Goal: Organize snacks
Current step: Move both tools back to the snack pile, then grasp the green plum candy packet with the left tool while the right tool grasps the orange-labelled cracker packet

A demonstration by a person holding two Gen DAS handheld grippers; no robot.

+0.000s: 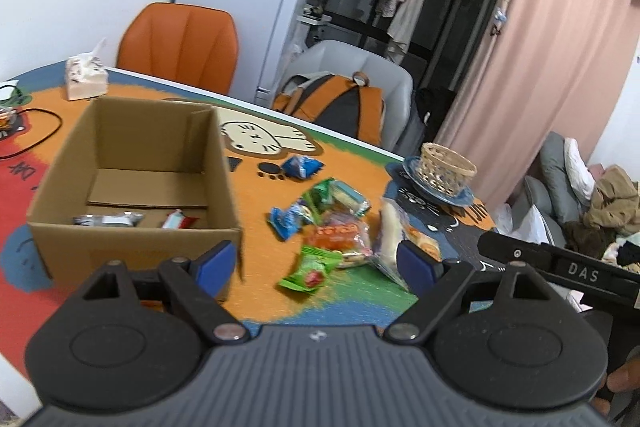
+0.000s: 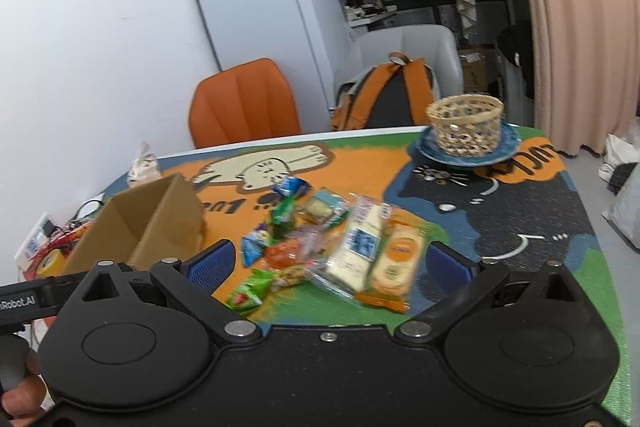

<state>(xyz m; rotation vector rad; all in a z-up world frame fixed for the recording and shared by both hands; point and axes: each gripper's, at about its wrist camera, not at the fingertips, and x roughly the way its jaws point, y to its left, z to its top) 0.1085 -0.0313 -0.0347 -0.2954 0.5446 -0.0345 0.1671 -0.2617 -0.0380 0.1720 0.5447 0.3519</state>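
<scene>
An open cardboard box (image 1: pixel 132 183) stands on the table at the left; it also shows in the right wrist view (image 2: pixel 144 227). Inside lie a silver packet (image 1: pixel 108 219) and a red-and-white packet (image 1: pixel 180 219). A pile of snack packets (image 1: pixel 340 227) lies right of the box, with a green packet (image 1: pixel 310 269) nearest and a blue one (image 1: pixel 302 166) farthest. In the right wrist view the pile (image 2: pixel 320 243) includes a long white packet (image 2: pixel 358 247) and an orange packet (image 2: pixel 398 259). My left gripper (image 1: pixel 316 261) is open and empty above the pile's near edge. My right gripper (image 2: pixel 328 265) is open and empty above the pile.
A woven basket (image 1: pixel 446 167) sits on a blue plate (image 1: pixel 460 197) at the table's far right. A tissue pack (image 1: pixel 86 77) and cables (image 1: pixel 36 131) lie at the far left. An orange chair (image 1: pixel 180 43) and a grey chair with a backpack (image 1: pixel 344 103) stand behind the table.
</scene>
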